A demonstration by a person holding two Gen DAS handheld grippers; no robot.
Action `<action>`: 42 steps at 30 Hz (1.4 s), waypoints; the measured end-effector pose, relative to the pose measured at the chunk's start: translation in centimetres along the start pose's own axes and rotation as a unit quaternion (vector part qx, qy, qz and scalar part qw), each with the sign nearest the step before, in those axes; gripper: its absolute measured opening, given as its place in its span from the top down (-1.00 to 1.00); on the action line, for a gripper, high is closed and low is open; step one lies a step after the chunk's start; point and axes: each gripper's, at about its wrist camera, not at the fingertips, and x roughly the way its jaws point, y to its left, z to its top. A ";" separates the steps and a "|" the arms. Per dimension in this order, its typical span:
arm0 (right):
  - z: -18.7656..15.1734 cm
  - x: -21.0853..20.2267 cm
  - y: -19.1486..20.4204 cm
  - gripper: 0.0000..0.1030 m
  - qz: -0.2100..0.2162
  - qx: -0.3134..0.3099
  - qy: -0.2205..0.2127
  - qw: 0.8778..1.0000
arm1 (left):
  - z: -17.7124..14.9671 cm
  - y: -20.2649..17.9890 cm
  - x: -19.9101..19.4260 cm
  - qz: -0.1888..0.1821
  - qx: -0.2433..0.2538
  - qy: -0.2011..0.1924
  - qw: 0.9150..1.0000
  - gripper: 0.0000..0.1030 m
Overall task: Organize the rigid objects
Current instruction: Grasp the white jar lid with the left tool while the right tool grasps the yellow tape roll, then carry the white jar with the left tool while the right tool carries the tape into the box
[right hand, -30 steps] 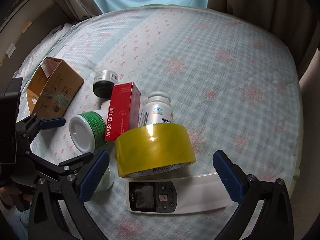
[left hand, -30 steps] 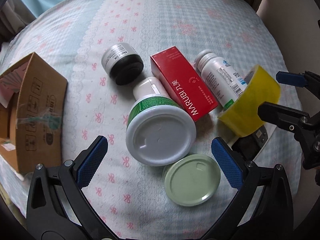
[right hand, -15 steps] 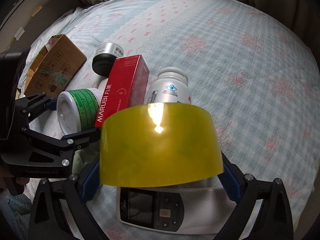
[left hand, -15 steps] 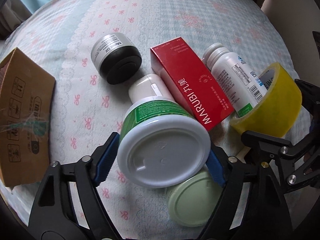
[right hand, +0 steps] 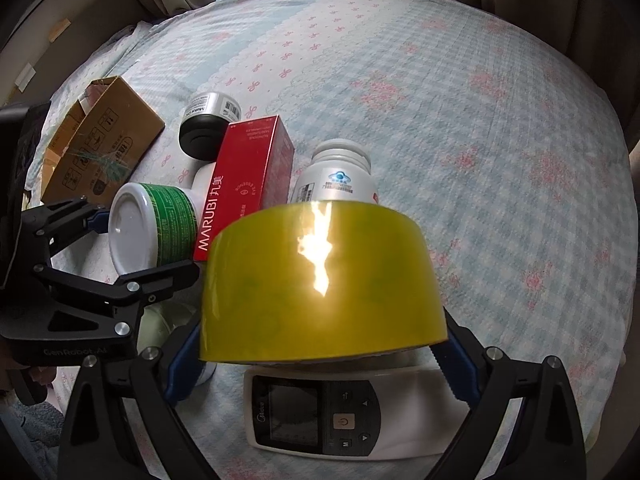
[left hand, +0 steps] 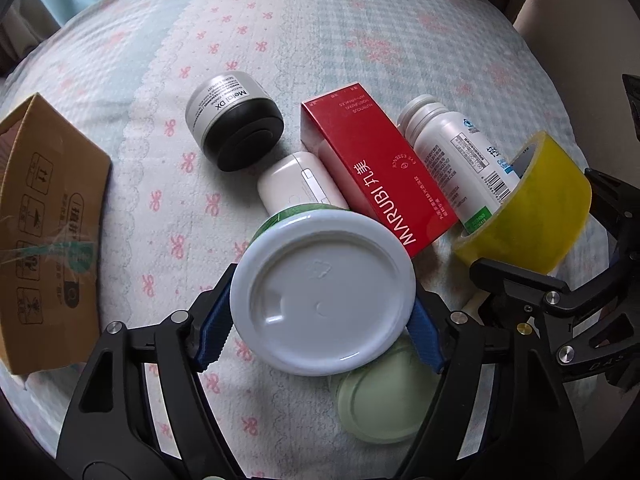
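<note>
Clamping the green-labelled white jar (left hand: 323, 292) just left of the red box (left hand: 376, 176), my left claw (left hand: 320, 330) presses both pads against it. My right claw (right hand: 320, 354) grips the yellow tape roll (right hand: 320, 284) right of that box. Only the right view shows the remote (right hand: 344, 416) beneath the roll; only the left shows the pale green lid (left hand: 384, 400).

Left gripper (left hand: 320, 320): blue-padded fingers closed against both sides of the green-labelled jar (left hand: 324, 292), gripping its base end. Right gripper (right hand: 320, 344), just right of that jar: fingers clamped on opposite sides of the yellow tape roll (right hand: 320, 284).
</note>
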 end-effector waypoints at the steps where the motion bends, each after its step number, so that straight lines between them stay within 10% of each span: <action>1: -0.1 -0.2 0.1 -0.87 -0.001 0.004 0.000 1.000 | 0.0 0.0 -0.2 0.000 -0.002 0.000 1.000 -0.39; 23: 0.8 -15.6 7.2 -0.88 -0.061 0.102 -0.104 0.987 | 0.3 2.3 -16.0 -0.017 -0.014 -0.076 0.997 -0.38; 42: 9.4 -21.2 29.9 -0.88 -0.075 0.112 -0.153 0.979 | -7.5 23.2 -33.2 0.015 -0.044 -0.127 0.991 -0.37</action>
